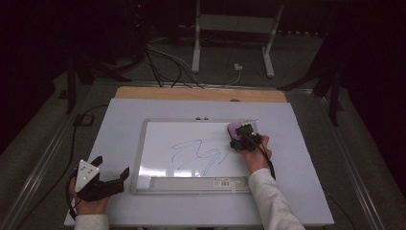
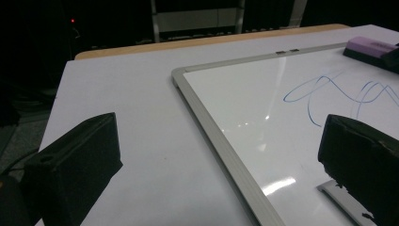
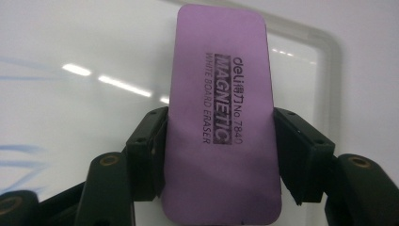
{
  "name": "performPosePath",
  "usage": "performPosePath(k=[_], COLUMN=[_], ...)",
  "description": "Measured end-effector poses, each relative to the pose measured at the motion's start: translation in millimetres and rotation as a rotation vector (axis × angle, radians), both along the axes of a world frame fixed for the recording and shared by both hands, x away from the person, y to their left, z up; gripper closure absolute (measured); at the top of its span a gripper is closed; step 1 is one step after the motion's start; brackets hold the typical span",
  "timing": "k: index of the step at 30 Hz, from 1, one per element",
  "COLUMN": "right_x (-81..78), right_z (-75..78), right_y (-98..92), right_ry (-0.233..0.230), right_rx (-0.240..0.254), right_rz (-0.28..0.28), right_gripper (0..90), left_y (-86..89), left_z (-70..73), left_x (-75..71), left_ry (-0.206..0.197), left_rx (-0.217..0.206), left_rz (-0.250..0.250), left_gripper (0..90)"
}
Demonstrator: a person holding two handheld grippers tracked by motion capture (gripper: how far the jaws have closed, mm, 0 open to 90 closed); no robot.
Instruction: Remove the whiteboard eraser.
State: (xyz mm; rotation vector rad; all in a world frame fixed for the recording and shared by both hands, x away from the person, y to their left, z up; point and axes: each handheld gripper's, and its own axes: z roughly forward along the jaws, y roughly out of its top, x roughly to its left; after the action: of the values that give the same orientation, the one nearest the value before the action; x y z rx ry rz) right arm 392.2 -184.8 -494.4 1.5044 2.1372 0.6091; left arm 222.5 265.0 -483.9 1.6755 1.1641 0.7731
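Observation:
A framed whiteboard (image 1: 165,143) lies flat on the pale table, with a blue scribble (image 1: 198,154) across its middle. My right gripper (image 1: 241,132) is shut on a purple magnetic eraser (image 3: 221,117), and its jaws squeeze the eraser's long sides. The eraser (image 1: 234,128) sits on the board near the upper right corner, just right of the scribble. My left gripper (image 1: 112,167) stands open at the table's front left, off the board's left edge, with nothing between its fingers (image 2: 75,165). From the left gripper view the eraser (image 2: 371,47) lies at the far right.
The board's marker tray (image 1: 191,183) runs along its near edge, with a barcode sticker on it. Bare table (image 1: 119,124) lies left of the board. Beyond the table's wooden far edge are cables and a white stand's legs (image 1: 196,52) on a dark floor.

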Motion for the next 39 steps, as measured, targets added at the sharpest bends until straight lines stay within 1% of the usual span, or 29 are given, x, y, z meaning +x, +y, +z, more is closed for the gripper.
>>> performPosePath(k=[2,4,5,6,7,9,11,13,14,15,16,17,19,20,21,23,24,25,26,28,29,30,31,32,33,35,36,37,39], right_x=[-10.3,-24.2,-24.2,-39.7,-48.4,-56.2,-55.4,-46.8,-46.8,-40.2,-26.4,-23.8,-22.9,-24.9,-35.7,-48.9,-48.9,-70.1,-70.1,-87.0,-94.8,-94.8,-86.0,-81.1,-73.7,-58.1,-58.1,-53.0,-53.3], right_z=[-0.2,-0.2,-0.2,0.2,0.5,1.4,1.6,1.3,1.3,1.0,0.2,0.1,0.5,0.6,0.7,0.7,0.7,0.6,0.6,1.3,1.7,1.7,1.7,1.2,0.7,-0.3,-0.3,-0.2,0.2], right_y=[17.2,37.7,37.7,56.0,64.7,70.9,68.2,57.8,57.8,49.1,26.5,20.8,16.7,17.4,29.4,45.8,45.8,69.9,69.9,86.9,94.8,94.8,88.3,84.0,76.9,59.9,59.9,53.6,53.4], right_ry=[-0.003,-0.006,-0.006,-0.002,0.0,0.005,0.009,-0.012,-0.012,-0.015,-0.006,-0.004,0.002,0.0,0.002,0.0,0.0,-0.004,-0.004,0.0,-0.035,-0.035,-0.002,-0.009,-0.02,-0.016,-0.016,-0.012,-0.01], right_rx=[-0.005,-0.006,-0.006,0.001,0.003,-0.007,-0.007,-0.049,-0.049,-0.052,-0.025,-0.018,-0.01,-0.02,-0.01,-0.007,-0.007,-0.001,-0.001,-0.001,-0.061,-0.061,-0.018,-0.023,-0.037,-0.018,-0.018,-0.011,-0.018], right_rz=[0.071,0.168,0.168,0.255,0.301,0.345,0.348,0.282,0.282,0.238,0.119,0.094,0.08,0.085,0.149,0.218,0.218,0.32,0.32,0.406,0.441,0.441,0.423,0.399,0.358,0.265,0.265,0.232,0.223], right_gripper=[40.6,40.6,40.6,40.6,40.6,40.6,40.6,40.6,40.6,40.6,40.5,40.6,40.6,40.6,40.6,40.6,40.6,40.6,40.6,40.6,40.6,40.6,40.6,40.5,40.5,40.5,40.5,40.5,40.6], left_y=[-0.8,-2.4,-2.4,-2.6,-2.6,-2.5,-2.0,-1.4,-1.0,-0.5,-0.4,-0.3,-0.6,-1.0,-1.8,-3.8,-3.8,-4.8,-4.8,-4.5,-3.8,-3.8,-3.2,-3.1,-2.8,-1.6,-1.6,-1.7,-2.2], left_z=[-0.3,0.0,0.0,0.1,0.0,-0.4,-0.3,0.0,0.1,0.0,-0.3,-0.4,-0.4,-0.5,-0.8,-0.5,-0.5,-0.4,-0.4,-1.0,-1.3,-1.3,-1.0,-0.9,-0.7,-1.2,-1.2,-1.4,-1.4], left_x=[0.7,1.0,1.0,0.9,1.0,1.1,0.7,0.1,-0.1,-0.2,-0.1,0.2,0.4,0.8,1.3,1.9,1.9,2.0,2.0,2.2,2.2,2.2,1.7,1.4,0.9,0.8,0.8,1.2,1.5], left_ry=[0.003,0.002,0.002,0.001,0.002,0.005,0.005,0.001,0.001,0.002,0.003,0.003,0.003,0.005,0.006,0.008,0.008,0.006,0.006,0.01,0.012,0.012,0.011,0.009,0.008,0.009,0.009,0.012,0.012], left_rx=[0.002,0.002,0.002,0.002,0.004,0.005,0.004,0.001,0.0,0.001,0.0,-0.001,-0.001,0.003,0.002,0.008,0.008,0.007,0.007,0.008,0.007,0.007,0.007,0.006,0.003,0.002,0.002,0.002,0.007], left_rz=[-0.003,-0.004,-0.004,-0.005,-0.006,-0.006,-0.004,-0.003,-0.002,-0.002,-0.001,-0.002,-0.002,-0.004,-0.004,-0.009,-0.009,-0.011,-0.011,-0.01,-0.009,-0.009,-0.009,-0.008,-0.006,-0.003,-0.003,-0.003,-0.006], left_gripper=[0.7,0.7,0.7,0.7,0.7,0.7,0.7,0.7,0.7,0.7,0.7,0.7,0.7,0.7,0.7,0.7,0.7,0.7,0.7,0.7,0.7,0.7,0.7,0.7,0.7,0.7,0.7,0.7,0.7])
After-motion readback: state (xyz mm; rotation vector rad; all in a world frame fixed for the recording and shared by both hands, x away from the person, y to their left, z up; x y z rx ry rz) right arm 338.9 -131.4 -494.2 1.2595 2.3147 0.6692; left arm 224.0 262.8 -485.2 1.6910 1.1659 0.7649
